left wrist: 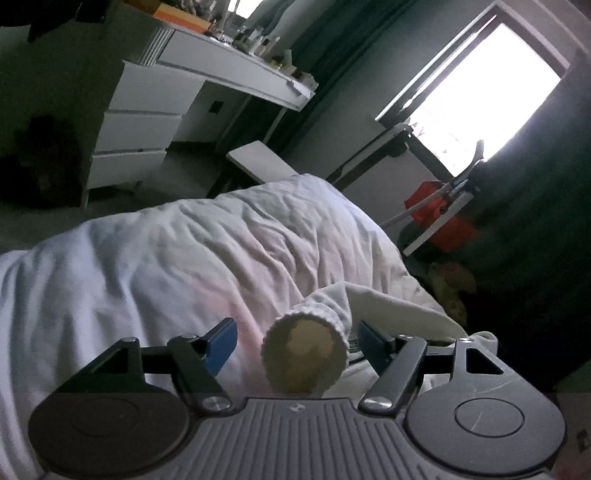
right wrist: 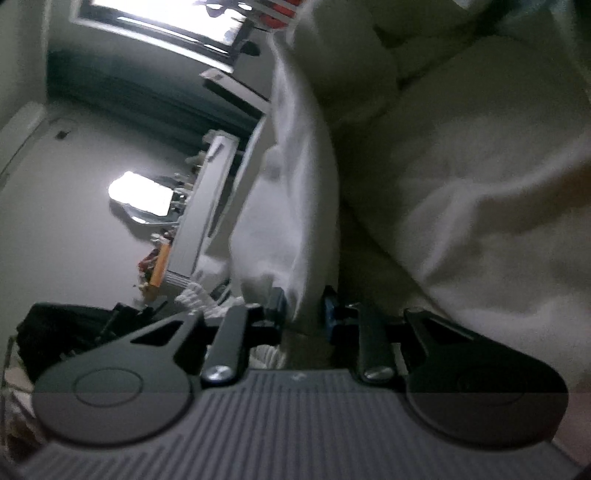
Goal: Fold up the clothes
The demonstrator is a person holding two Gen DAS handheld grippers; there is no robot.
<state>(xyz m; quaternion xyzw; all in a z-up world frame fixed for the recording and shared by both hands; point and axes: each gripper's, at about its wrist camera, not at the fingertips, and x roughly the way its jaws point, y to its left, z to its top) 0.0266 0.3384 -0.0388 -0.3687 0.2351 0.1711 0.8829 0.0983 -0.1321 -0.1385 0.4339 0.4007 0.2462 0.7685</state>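
You are working in a bedroom of a home. A bed covered by a rumpled white duvet (left wrist: 192, 251) fills the middle of the left wrist view. Beyond the bed stands a white desk with a three-drawer unit (left wrist: 136, 125), its top crowded with small bottles and an orange box (left wrist: 181, 16). To the right of the bed a bright window (left wrist: 487, 92) is set in a dark wall, with a red fabric item (left wrist: 436, 214) below it.
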